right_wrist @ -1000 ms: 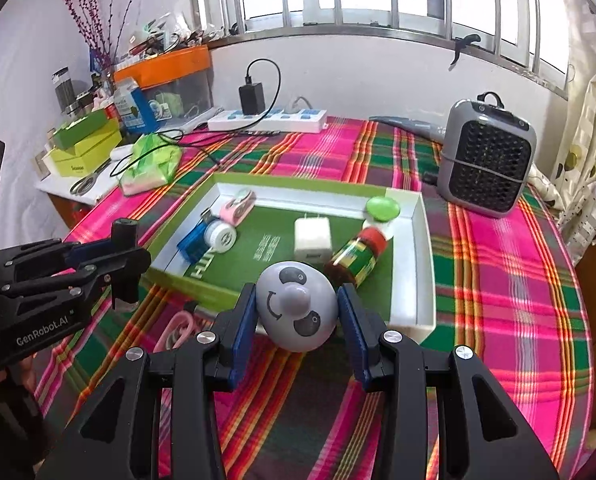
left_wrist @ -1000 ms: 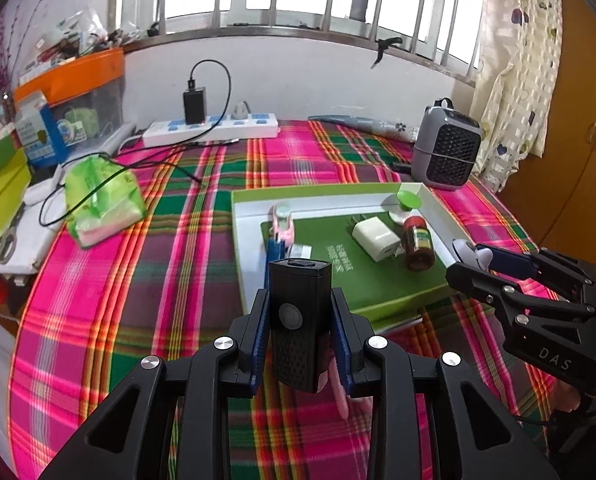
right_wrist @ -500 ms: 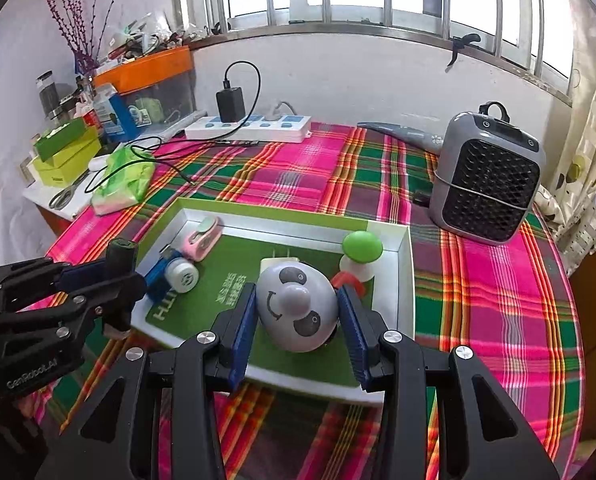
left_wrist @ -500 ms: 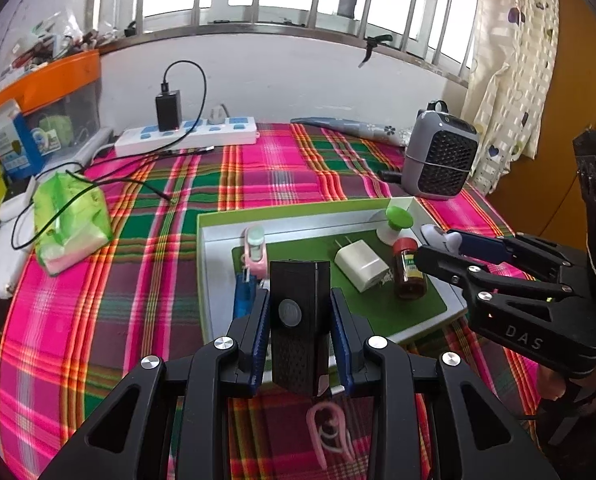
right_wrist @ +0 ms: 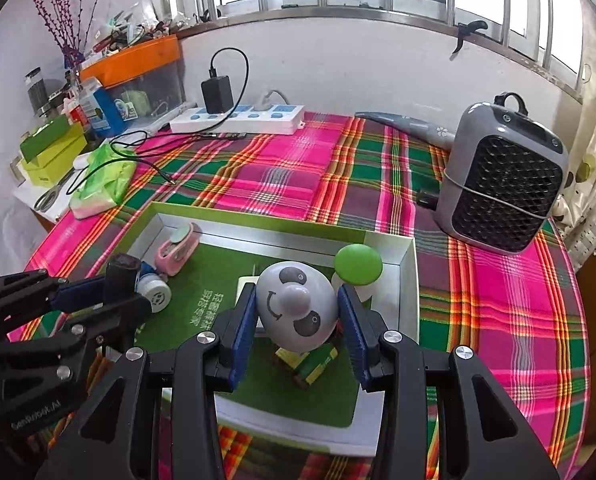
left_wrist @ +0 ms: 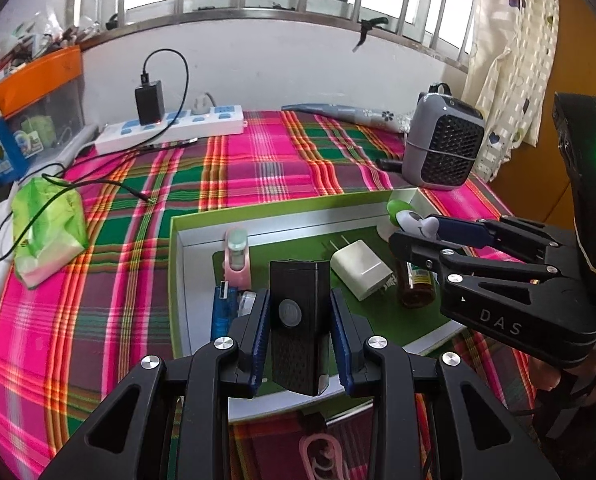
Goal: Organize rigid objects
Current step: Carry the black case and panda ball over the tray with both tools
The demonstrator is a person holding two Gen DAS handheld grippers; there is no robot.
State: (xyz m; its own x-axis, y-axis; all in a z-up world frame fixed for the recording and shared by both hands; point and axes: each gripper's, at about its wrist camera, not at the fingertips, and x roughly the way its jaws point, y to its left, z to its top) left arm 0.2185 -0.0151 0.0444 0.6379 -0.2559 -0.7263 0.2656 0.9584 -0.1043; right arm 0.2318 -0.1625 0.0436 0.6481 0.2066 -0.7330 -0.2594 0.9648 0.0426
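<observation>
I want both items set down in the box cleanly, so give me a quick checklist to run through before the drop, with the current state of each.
1. Left gripper holds the black device squarely between its pads: ok.
2. Right gripper holds the panda-faced egg toy: ok.
3. Both grippers are over the green box: ok.
4. Bare floor lies under the black device: cannot tell; the blue USB stick lies close beside it.
5. Bare floor lies under the toy: not ok; the white charger and brown bottle are below it.
6. The two grippers are apart from each other: ok.
</observation>
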